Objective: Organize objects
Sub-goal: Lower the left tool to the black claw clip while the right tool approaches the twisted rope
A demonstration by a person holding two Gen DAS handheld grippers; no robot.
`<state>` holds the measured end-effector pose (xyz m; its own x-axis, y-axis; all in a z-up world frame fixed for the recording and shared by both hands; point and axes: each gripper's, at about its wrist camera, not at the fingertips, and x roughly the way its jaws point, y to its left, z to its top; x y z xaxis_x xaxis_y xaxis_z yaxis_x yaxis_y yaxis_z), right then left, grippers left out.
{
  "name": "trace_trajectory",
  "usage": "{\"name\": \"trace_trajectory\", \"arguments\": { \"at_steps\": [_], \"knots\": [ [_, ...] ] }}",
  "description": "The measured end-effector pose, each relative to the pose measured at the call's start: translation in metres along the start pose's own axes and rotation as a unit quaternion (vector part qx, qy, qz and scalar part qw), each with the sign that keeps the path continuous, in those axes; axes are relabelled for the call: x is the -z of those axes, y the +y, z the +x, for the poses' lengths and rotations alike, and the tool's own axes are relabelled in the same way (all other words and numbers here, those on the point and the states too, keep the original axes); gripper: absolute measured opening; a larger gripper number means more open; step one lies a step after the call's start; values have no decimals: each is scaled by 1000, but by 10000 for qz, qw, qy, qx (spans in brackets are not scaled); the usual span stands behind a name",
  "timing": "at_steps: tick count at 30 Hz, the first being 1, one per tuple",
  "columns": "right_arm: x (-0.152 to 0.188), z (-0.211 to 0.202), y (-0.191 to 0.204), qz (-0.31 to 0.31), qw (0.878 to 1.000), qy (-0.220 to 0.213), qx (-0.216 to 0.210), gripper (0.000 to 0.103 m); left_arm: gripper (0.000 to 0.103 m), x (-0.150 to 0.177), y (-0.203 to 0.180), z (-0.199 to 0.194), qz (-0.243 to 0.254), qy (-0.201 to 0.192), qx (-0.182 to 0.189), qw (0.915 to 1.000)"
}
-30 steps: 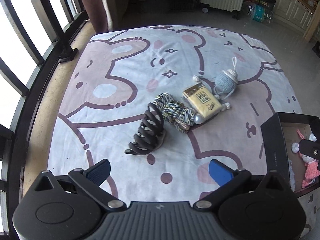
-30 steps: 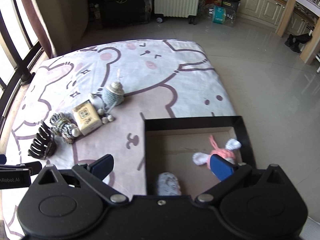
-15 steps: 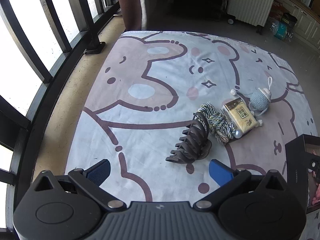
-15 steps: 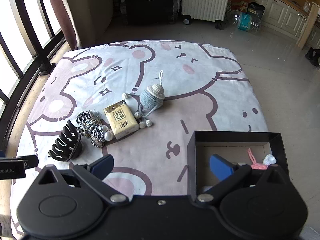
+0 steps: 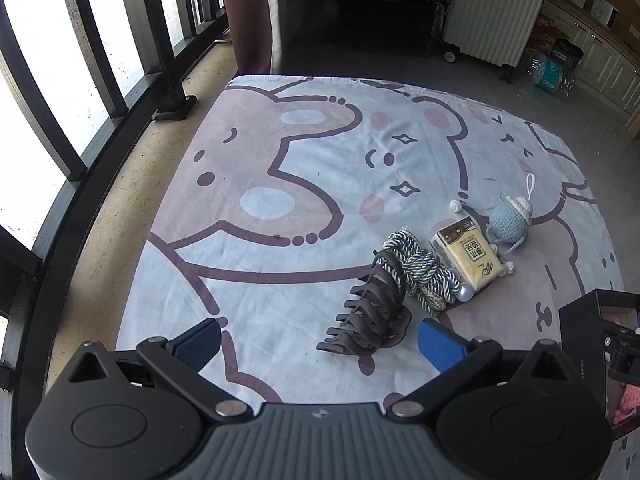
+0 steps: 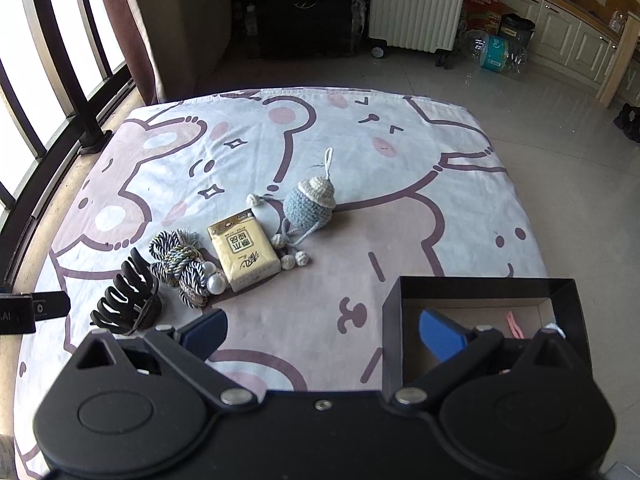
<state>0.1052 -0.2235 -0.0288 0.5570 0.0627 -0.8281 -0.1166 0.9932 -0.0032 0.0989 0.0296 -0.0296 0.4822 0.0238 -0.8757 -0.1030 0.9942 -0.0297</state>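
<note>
brown hair claw (image 5: 370, 312) between left fingers (image 5: 438, 344).

Dark claw clip (image 5: 370, 312), rope bundle (image 5: 420, 272), tissue pack (image 5: 468, 254), crochet toy (image 5: 510, 222) clustered, black box (image 6: 476, 294) apart

Daylight floods through barred windows (image 5: 60, 92) onto a glossy tiled floor (image 6: 560, 152), with a white radiator (image 6: 416, 4) beside cream cabinets (image 6: 568, 36).
</note>
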Motion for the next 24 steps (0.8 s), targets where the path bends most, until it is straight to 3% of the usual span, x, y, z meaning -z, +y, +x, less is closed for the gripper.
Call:
{"name": "trace_trajectory", "arguments": {
  "at_steps": [13, 24],
  "knots": [
    [-6, 12, 5, -60, 9997, -171, -132, 103, 101, -6, -11, 26, 69, 100, 307, 9995],
    [-10, 33, 8, 92, 9997, -103, -218, 103, 101, 6, -27, 68, 708, 524, 215, 9959]
  ]
}}
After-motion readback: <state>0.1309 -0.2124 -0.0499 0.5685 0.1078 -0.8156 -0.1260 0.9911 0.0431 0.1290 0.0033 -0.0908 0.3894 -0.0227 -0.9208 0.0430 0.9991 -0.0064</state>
